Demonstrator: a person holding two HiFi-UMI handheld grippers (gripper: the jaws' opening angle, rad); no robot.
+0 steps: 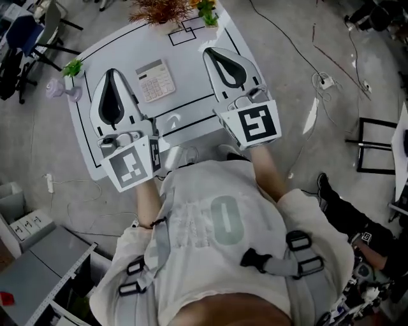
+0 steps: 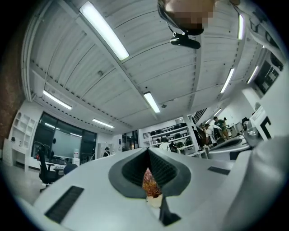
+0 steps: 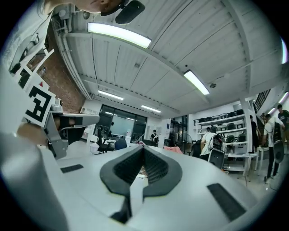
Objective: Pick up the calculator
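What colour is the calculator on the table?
The calculator is pale cream, nearly off-white; it shows best in the head view.

surface (image 1: 191, 83): white, black lines | dried plant (image 1: 162, 9): far edge | green sprig (image 1: 73, 67): left corner | chair (image 1: 25, 38): floor, left | cables (image 1: 299, 51): floor, right

Calculator (image 1: 155, 80) on table (image 1: 197, 86), between left claw (image 1: 113, 72) and right claw (image 1: 208, 51); plant (image 1: 162, 11) behind
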